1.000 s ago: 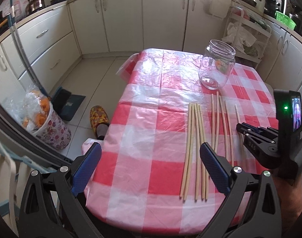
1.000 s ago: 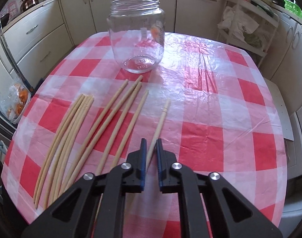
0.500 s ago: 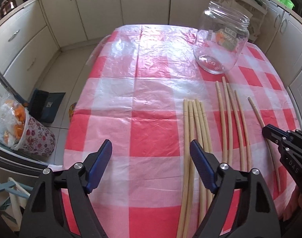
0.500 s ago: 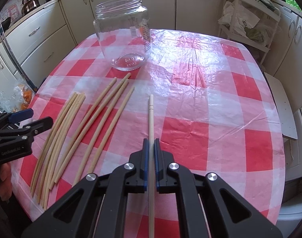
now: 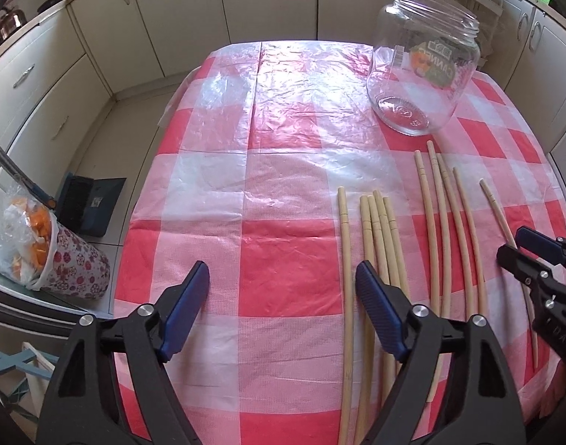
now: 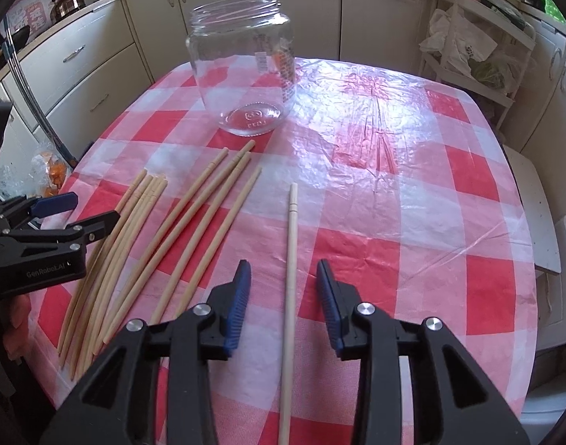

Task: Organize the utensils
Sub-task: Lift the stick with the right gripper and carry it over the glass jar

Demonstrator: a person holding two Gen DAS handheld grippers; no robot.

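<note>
Chopsticks (image 6: 193, 218) all on tabletop (image 6: 412, 222), jar (image 6: 245, 78) seemingly empty; your right hand-held gripper (image 6: 284, 296) open astride one, left hand-held gripper (image 5: 283, 307) open.

Cream kitchen cabinets (image 5: 193, 18) along the walls, pale tiled floor (image 5: 108, 148), kettle (image 6: 65, 2) on the counter — red-checked tablecloth (image 5: 283, 170) in bright daylight

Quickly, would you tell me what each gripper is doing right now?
Left gripper: open, holding nothing.
Right gripper: open, straddling the lone chopstick, not gripping it.
</note>
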